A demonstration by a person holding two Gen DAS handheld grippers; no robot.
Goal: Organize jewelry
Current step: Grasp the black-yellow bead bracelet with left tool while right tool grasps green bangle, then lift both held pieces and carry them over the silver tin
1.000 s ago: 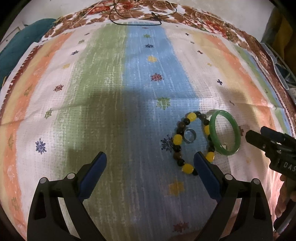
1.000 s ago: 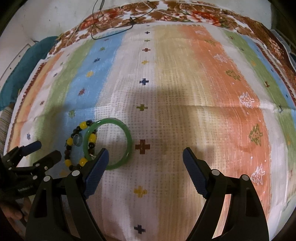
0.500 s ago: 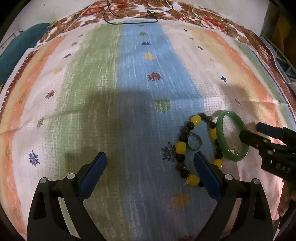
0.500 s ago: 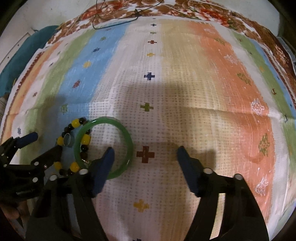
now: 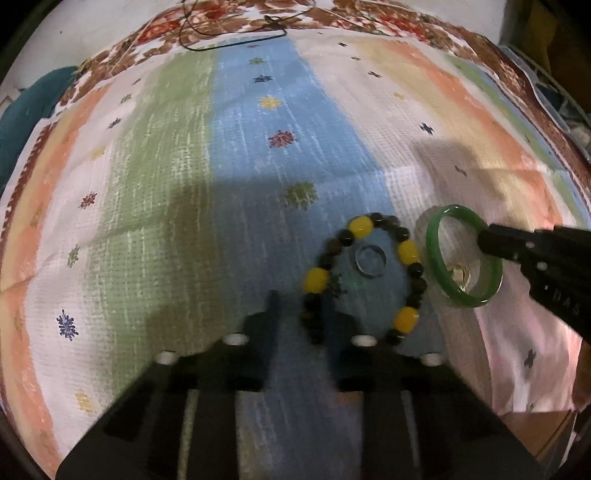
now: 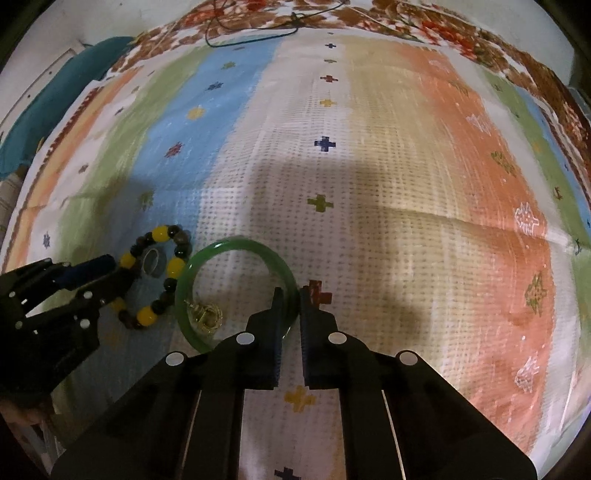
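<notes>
A green bangle (image 6: 236,291) lies on the striped cloth, with a small gold piece (image 6: 205,314) inside it. My right gripper (image 6: 291,295) is shut on the bangle's right rim. Left of it lies a bracelet of yellow and dark beads (image 6: 155,277) with a silver ring (image 6: 151,260) inside. In the left wrist view my left gripper (image 5: 299,314) is blurred and nearly shut around the bead bracelet's (image 5: 365,284) near-left beads. The bangle (image 5: 463,254), the ring (image 5: 371,260) and the right gripper (image 5: 487,240) show there too.
The striped cloth (image 6: 369,147) covers the whole surface. A thin black cord (image 6: 255,33) lies at its far edge. A teal cushion (image 6: 55,99) sits off the cloth at the far left. The cloth's right edge (image 5: 554,402) hangs near a bare tabletop.
Both grippers were wide open and have closed. The right one closed on the bangle's rim; the left one moved right and closed in on the bead bracelet.
</notes>
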